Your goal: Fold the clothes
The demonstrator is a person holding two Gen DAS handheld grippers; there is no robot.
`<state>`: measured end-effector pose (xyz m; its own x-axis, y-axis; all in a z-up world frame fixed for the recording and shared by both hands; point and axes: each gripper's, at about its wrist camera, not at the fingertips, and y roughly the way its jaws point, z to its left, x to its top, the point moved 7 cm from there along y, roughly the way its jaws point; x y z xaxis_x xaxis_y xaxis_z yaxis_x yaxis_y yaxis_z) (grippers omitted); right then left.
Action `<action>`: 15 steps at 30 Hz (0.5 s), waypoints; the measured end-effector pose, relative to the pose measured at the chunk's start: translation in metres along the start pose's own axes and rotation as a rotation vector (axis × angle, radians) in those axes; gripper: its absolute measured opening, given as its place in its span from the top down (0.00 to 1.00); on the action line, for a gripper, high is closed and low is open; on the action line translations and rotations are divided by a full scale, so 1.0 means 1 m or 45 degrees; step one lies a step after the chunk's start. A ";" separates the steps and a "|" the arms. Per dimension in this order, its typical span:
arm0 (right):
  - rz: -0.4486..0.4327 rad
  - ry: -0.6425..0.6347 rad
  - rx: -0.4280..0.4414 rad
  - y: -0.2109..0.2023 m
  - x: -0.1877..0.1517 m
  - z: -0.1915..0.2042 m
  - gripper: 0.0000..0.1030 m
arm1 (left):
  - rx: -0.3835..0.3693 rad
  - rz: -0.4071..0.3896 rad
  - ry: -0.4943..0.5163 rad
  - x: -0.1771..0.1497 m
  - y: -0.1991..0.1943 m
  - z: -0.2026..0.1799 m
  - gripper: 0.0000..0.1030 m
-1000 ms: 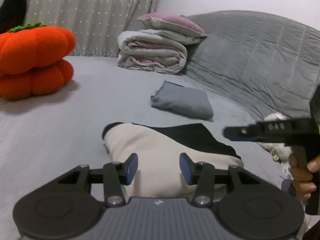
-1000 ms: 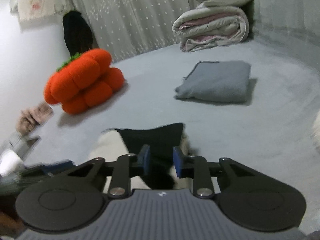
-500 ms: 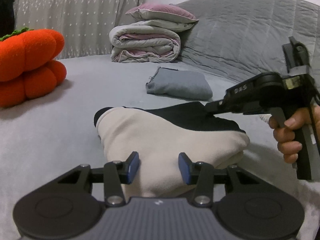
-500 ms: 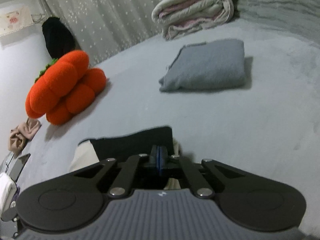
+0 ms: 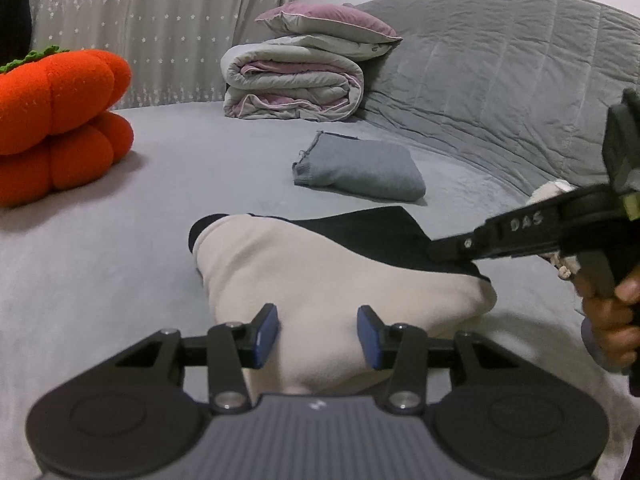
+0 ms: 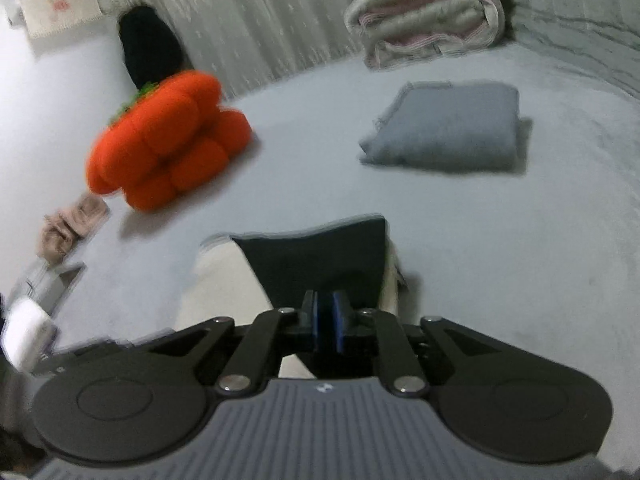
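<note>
A cream and black garment [image 5: 320, 272] lies half folded on the grey bed [image 5: 120, 240]. My left gripper [image 5: 318, 336] hovers at its near cream end, open, with the cloth bulging between and under the blue pads. My right gripper [image 6: 326, 320] is at the black part [image 6: 316, 260]. Its pads stand almost together on the black edge and its jaws are opening slightly, with the fabric still between them. In the left wrist view the right gripper [image 5: 436, 250] reaches in from the right, held by a hand [image 5: 612, 320], its tip at the black corner.
A folded grey garment [image 5: 360, 168] lies further back on the bed. An orange pumpkin cushion [image 5: 52, 120] sits at the left. A rolled duvet [image 5: 292, 84] with a pillow [image 5: 328, 24] on top rests against the curtain. A quilted grey headboard [image 5: 500, 72] rises at right.
My right gripper has closed and moved in from the right onto the garment's black edge. The left gripper keeps its width and has come a little nearer the cream end.
</note>
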<state>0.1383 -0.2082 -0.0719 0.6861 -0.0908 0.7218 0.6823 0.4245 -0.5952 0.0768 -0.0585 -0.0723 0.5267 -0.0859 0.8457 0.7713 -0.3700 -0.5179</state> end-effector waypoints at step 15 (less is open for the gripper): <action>-0.033 0.077 -0.025 -0.015 0.012 -0.009 0.45 | 0.033 0.098 -0.201 0.028 0.001 0.028 0.41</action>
<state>0.1386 -0.2241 -0.0573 0.6816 -0.1564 0.7148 0.7047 0.4033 -0.5837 0.1027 -0.0355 -0.0531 0.6324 0.0341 0.7739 0.7345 -0.3436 -0.5852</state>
